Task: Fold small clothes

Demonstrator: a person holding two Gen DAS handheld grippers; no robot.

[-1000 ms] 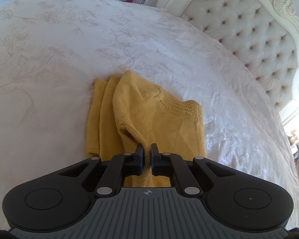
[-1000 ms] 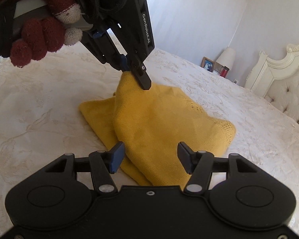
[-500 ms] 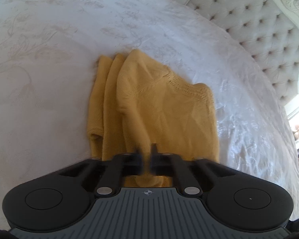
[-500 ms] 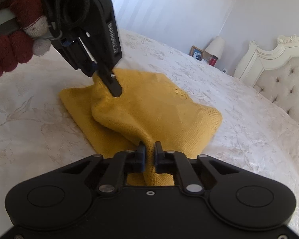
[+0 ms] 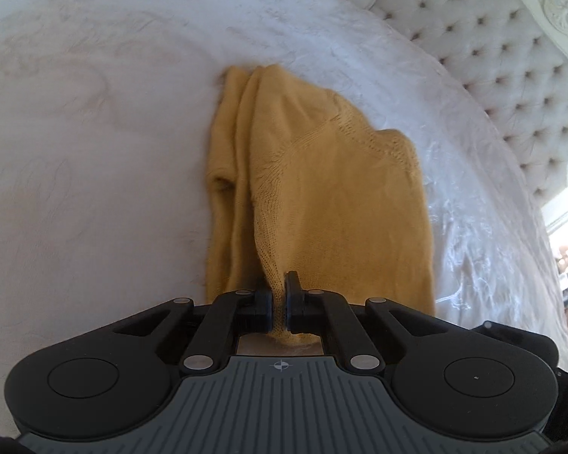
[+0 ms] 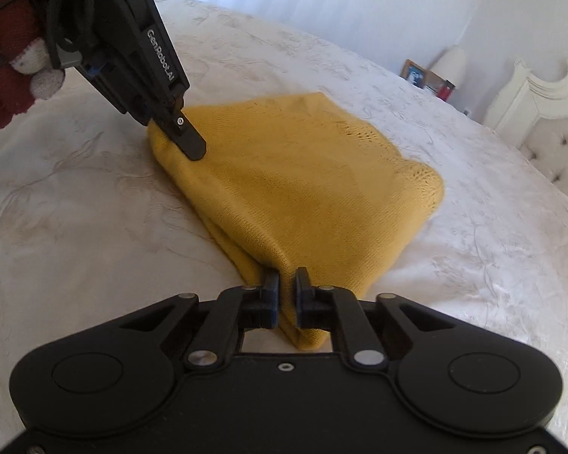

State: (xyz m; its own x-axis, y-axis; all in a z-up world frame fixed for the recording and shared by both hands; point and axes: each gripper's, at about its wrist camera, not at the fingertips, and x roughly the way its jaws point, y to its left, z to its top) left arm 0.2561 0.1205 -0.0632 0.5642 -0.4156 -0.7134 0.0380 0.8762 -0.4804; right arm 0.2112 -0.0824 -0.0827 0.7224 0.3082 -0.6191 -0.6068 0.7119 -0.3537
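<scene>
A mustard-yellow knitted sweater (image 5: 322,196) lies partly folded on the white bedspread (image 5: 94,151), its sleeve layers bunched along the left. My left gripper (image 5: 279,295) is shut on a fold at the sweater's near edge. In the right wrist view the sweater (image 6: 303,189) spreads flat, and the left gripper (image 6: 187,140) pinches its far left corner low over the bed. My right gripper (image 6: 286,299) holds the near corner between its pads; its jaws are opening slightly with the knit still pressed between them.
A tufted cream headboard (image 5: 492,56) bounds the bed on the right. A nightstand with a picture frame (image 6: 414,73), a lamp (image 6: 448,66) and a red object stands by the far wall. A hand in a red knitted glove (image 6: 3,75) holds the left gripper.
The right gripper's jaws, wide apart a second ago, closed on the sweater's near corner. The left gripper sank toward the bed with its corner, and the raised fold now lies flatter.
</scene>
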